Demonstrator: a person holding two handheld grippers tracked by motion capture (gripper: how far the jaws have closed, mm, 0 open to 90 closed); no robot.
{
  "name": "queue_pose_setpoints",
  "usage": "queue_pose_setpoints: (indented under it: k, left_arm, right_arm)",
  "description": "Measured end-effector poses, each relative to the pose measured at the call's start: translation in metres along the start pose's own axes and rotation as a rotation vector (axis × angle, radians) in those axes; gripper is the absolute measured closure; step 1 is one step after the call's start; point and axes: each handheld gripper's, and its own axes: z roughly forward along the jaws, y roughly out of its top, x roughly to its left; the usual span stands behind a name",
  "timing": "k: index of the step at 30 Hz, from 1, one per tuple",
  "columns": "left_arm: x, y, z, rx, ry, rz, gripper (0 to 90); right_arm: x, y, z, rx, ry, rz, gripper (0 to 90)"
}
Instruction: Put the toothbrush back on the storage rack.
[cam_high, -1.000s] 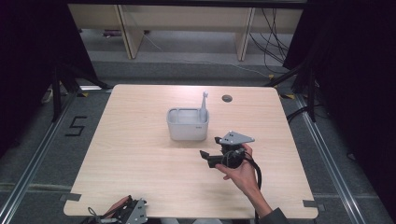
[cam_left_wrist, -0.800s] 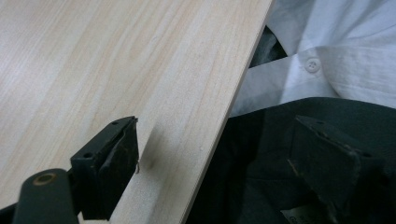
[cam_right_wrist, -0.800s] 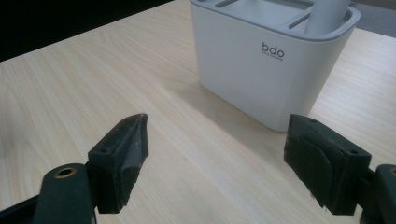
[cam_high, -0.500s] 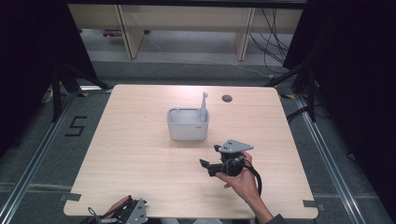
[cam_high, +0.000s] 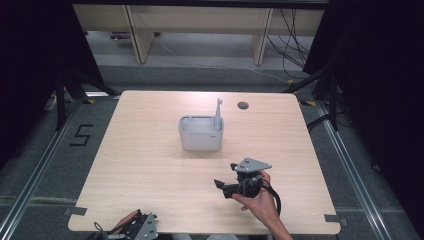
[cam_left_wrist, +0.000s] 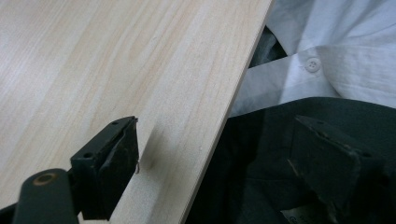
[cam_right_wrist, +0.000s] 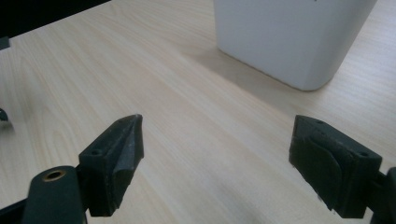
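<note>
Holding your right gripper (cam_high: 222, 186) wide open and empty, with the pale grey plastic tub (cam_right_wrist: 292, 37) just ahead: approach level; left gripper (cam_left_wrist: 219, 172) likewise open, idle.

A grey tub (cam_high: 201, 133) is standing upright mid-table. A grey handle (cam_high: 218, 111) is sticking up from its right corner.

The high view looks forward and down on the whole tabletop (cam_high: 150, 165). The right gripper view sits low and close over the wood, facing the grey bin (cam_right_wrist: 299, 37), which the high view shares. The left gripper view hugs the tabletop's near edge.
</note>
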Motion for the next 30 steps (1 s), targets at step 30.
queue_pose_setpoints:
  k: [30]
  left_arm:
    - [0.0,0.0,0.0,0.0,0.001,-0.001,15.3]
  right_arm:
    - [0.009,-0.032,-0.033,0.064,0.018,-0.015,16.5]
